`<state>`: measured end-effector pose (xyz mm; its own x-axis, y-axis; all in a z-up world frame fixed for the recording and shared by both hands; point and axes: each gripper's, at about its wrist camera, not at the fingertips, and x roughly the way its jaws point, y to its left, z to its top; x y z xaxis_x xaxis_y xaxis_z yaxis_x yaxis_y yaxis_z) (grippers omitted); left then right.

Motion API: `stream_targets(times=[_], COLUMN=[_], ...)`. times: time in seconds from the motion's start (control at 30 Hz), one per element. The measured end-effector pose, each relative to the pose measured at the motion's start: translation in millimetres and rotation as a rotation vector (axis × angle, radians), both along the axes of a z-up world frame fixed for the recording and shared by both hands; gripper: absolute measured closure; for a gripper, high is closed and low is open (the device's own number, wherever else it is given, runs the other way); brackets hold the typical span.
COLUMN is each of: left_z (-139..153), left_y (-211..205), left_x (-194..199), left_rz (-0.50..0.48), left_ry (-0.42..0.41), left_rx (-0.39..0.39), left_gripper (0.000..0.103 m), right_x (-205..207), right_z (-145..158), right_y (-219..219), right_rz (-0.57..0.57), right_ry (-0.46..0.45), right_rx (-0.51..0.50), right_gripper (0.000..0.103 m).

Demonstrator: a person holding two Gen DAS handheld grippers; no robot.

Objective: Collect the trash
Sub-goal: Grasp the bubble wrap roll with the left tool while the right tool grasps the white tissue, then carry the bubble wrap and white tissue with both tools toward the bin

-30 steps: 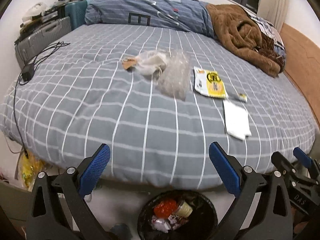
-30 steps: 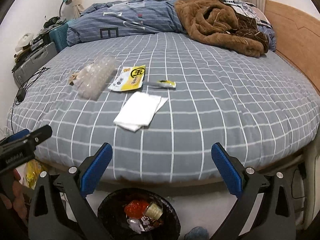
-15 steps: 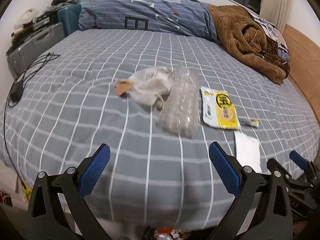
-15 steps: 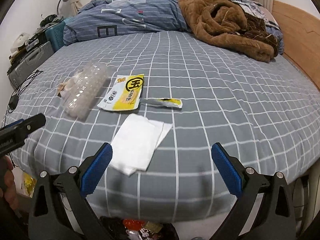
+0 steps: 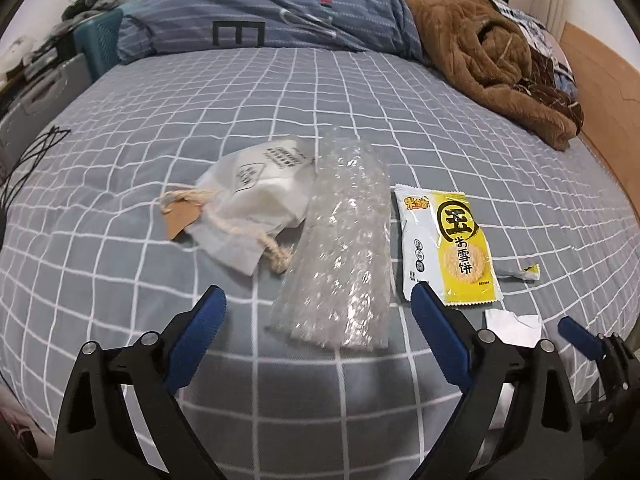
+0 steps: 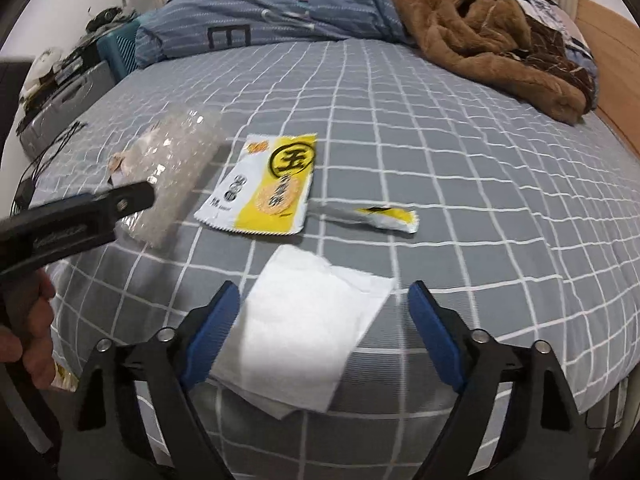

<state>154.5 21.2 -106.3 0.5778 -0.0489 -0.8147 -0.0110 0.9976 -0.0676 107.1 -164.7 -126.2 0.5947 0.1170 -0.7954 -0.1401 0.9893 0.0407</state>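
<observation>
The bubble wrap is lying lengthwise ahead of the left gripper, and the tissue is sitting between the right gripper's fingers. Both jaws are closing (wide yet, gripping nothing).

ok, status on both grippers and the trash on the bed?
Left gripper closing around bubble wrap, no contact yet. Right gripper closing around white tissue, not gripped. Yellow snack wrapper lies flat. Nothing in the way.

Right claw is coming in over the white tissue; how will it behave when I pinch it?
The white tissue is thin, folded paper lying flat on the bedsheet, so it is probably floppy and very light. It will likely crumple between the closing right claw rather than lift flat. The soft bedsheet may bunch into the pinch.
</observation>
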Motion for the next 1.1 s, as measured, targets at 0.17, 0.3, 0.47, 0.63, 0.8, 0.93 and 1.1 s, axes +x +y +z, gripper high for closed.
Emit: stream_targets(times=[0.17, 0.3, 0.47, 0.63, 0.8, 0.93, 1.1], left_z=[-10, -19, -26, -27, -25, -22, -18], left_y=[-7, -14, -15, -14, -12, -11, -9], left_x=[7, 8, 7, 8, 6, 4, 2], left_rz=[-0.02, -0.043, -0.053, -0.039, -0.045, -0.047, -0.044], left_ry=[0.029, 0.054, 0.072, 0.077, 0.076, 0.067, 0.064], left_rx=[0.019, 0.037, 0.048, 0.049, 0.04, 0.018, -0.007], left_gripper=[0.026, 0.037, 0.051, 0.056, 0.065, 0.069, 0.073], right_x=[5, 5, 5, 6, 5, 5, 6], right_z=[-11, -13, -14, -14, -15, -13, -11], right_y=[8, 12, 14, 13, 14, 11, 9], right_rz=[0.01, 0.017, 0.025, 0.029, 0.04, 0.037, 0.033], right_ry=[0.031, 0.035, 0.036, 0.036, 0.031, 0.033, 0.032], right_rx=[-0.008, -0.021, -0.023, -0.012, -0.032, -0.02, -0.011], right_gripper=[0.032, 0.04, 0.047, 0.059, 0.079, 0.092, 0.093])
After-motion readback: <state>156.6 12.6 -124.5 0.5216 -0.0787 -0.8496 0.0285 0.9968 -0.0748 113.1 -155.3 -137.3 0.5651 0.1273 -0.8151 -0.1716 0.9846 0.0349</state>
